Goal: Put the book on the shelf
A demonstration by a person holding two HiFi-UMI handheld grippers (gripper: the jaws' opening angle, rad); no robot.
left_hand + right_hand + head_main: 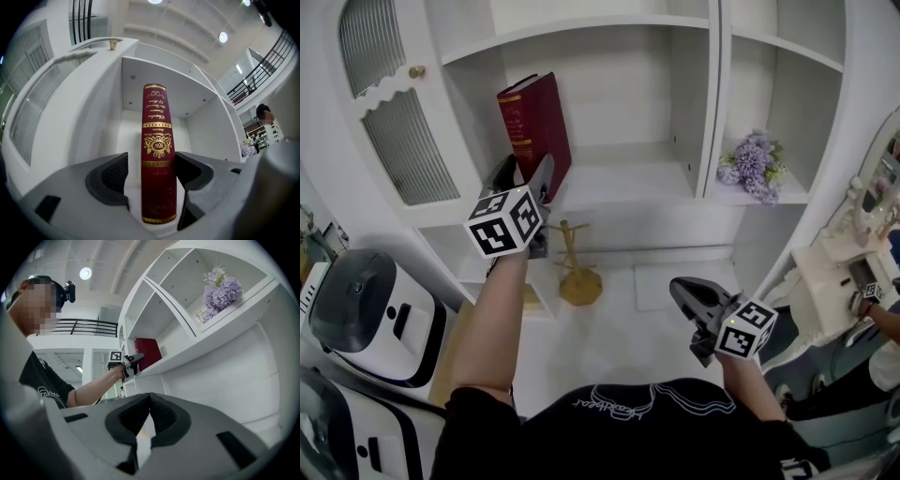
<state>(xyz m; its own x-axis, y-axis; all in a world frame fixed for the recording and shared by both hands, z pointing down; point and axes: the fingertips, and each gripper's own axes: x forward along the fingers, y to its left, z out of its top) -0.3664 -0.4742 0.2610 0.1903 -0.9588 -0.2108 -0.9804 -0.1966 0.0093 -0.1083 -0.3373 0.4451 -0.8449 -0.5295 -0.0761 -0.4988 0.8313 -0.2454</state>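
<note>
A dark red book (534, 117) with gold print stands upright at the left end of the white shelf (628, 178), its spine facing me. My left gripper (523, 173) is right in front of it. In the left gripper view the book's spine (158, 154) stands between the jaws of the left gripper (151, 176); they are spread, with a gap beside the left pad (115, 173). My right gripper (686, 292) hangs low at the right, away from the shelf. Its jaws (150, 411) are shut with nothing between them. The book (147, 352) also shows in the right gripper view.
Purple flowers (753, 164) lie in the right shelf compartment. A small wooden stand (578, 267) sits on the lower ledge below the book. A ribbed-glass cabinet door (403, 141) is left of the shelf. White machines (375, 314) stand at my left, and a white table (834, 272) at my right.
</note>
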